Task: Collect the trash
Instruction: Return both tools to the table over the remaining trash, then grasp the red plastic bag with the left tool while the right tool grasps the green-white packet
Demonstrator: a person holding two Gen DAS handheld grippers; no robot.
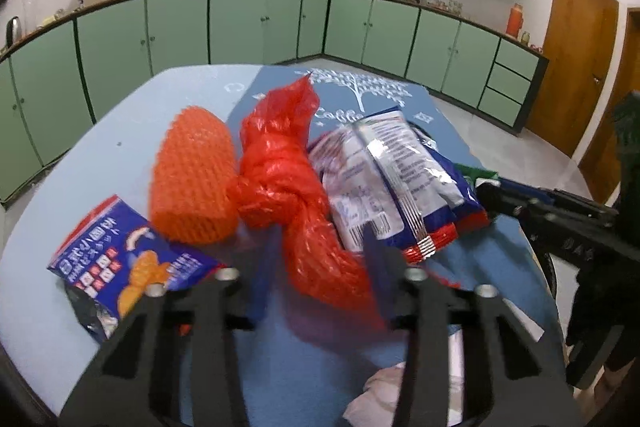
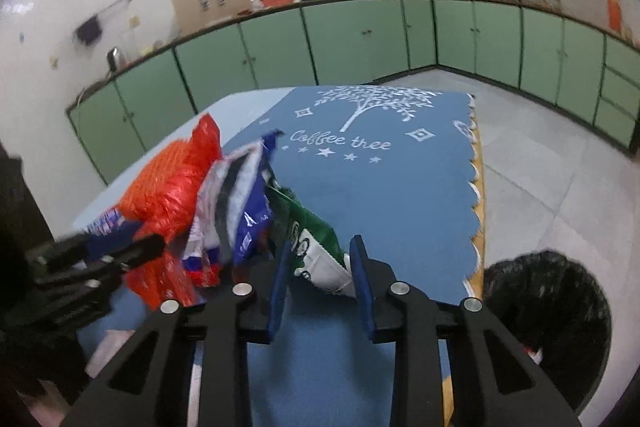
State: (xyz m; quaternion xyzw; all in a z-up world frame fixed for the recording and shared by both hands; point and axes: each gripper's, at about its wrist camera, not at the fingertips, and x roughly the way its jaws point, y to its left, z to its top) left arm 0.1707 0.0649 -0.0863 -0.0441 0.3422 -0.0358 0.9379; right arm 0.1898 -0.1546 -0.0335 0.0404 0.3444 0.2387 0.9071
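Left wrist view. Desk (image 1: 60,187), pale blue, partly covered by a blue mat (image 1: 400,99) with a white tree print. Trash catalogued in a heap at mid-frame: an orange foam net (image 1: 194,179) at 10 o'clock of the heap; a knotted red plastic bag (image 1: 288,187) at centre, its tail drawn down toward 6 o'clock; a silver-and-blue snack wrapper (image 1: 384,187) at 3 o'clock, touching the bag. A blue biscuit packet (image 1: 124,259) is noted apart at 8 o'clock. The left tool (image 1: 316,275) is placed around the tail of the red bag; the fingers are blurred, so it cannot be told whether the bag is clamped or merely straddled. A pale crumpled item, perhaps tissue, is seen at 6 o'clock, too hidden to identify.

Right wrist view. The right tool (image 2: 320,283) is recorded with its blue pads apart and a green-and-white wrapper (image 2: 316,247) lying between them; contact is seen at neither pad. The same heap is logged at 9 o'clock. A bin lined with a black bag (image 2: 552,311) stands on the floor at 4 o'clock, just beyond the desk edge.

Progress. Something may lie in the bin, but this is unclear. All listed pieces remain on the desk, so collection is judged early; each piece is yet to be carried to the bin.
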